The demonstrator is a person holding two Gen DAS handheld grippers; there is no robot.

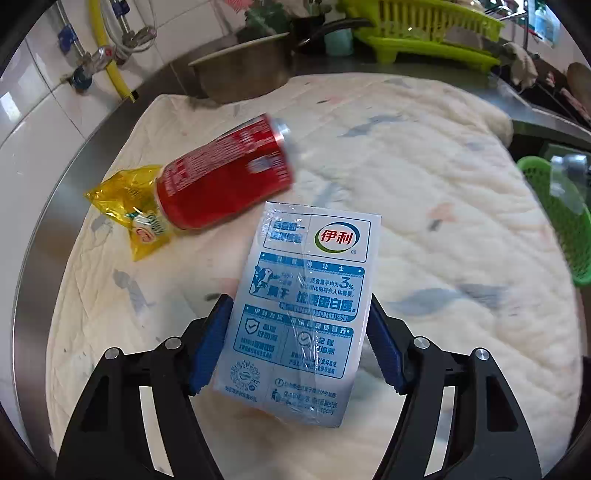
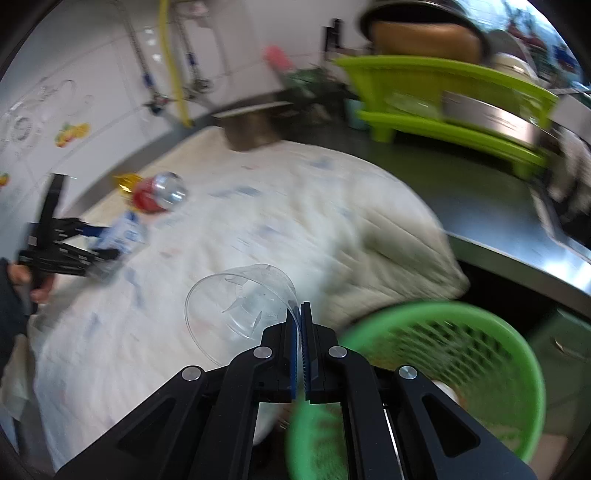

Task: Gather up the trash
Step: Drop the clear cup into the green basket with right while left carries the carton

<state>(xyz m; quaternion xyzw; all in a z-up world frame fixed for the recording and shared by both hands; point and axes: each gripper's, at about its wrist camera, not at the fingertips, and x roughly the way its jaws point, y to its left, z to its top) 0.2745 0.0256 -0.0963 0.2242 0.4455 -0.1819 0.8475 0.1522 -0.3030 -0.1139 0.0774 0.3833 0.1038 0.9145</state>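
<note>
A blue-and-white milk carton (image 1: 306,295) lies lengthwise between the blue pads of my left gripper (image 1: 299,306), which press on its two long sides. Just beyond it a red soda can (image 1: 225,173) lies on its side on a crumpled yellow wrapper (image 1: 129,199). In the blurred right wrist view my right gripper (image 2: 300,306) is shut on the rim of a clear plastic cup (image 2: 240,310), held mouth toward the camera. A green mesh basket (image 2: 480,332) sits right beside and below it. The left gripper (image 2: 107,240) with the carton shows at the far left.
Everything rests on a quilted cream cloth (image 1: 424,184) over a steel counter. A steel bowl (image 1: 240,70) and a lime dish rack (image 1: 424,33) stand at the back. Taps and a yellow hose (image 1: 110,55) run along the tiled wall. The green basket (image 1: 561,221) is off the cloth's right edge.
</note>
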